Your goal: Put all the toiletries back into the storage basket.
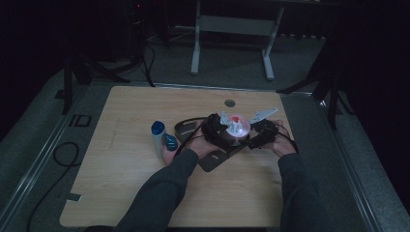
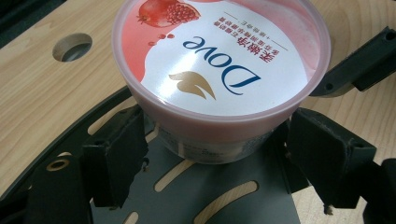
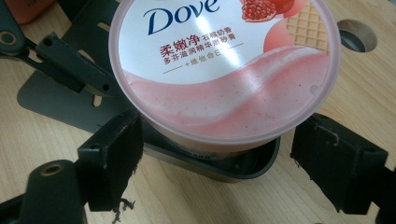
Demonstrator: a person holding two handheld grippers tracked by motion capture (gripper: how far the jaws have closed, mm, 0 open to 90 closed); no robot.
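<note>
dark grey sleeves [image 1: 159, 193], black gripper [image 2: 210, 154] jaws

Round pink plastic Dove tub [image 1: 238, 126] on flat dark-grey slotted metal plate [image 1: 218, 157], near centre of light wooden table [image 1: 121, 188]. Left gripper [image 1: 213, 129] at tub's left, right gripper [image 1: 261, 133] at its right. White blue-capped bottle [image 1: 158, 137] left of plate. Round table hole [image 1: 230, 103] behind tub.

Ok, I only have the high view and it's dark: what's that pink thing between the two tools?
Observer: A round pink tub; its lid reads Dove, with a pomegranate picture.
Operator: What's it sitting on?
Observer: A dark slotted metal plate on the wooden table.
Operator: Is the right tool gripping it?
Observer: No; the right tool is open, its jaws standing off either side of the tub.
</note>
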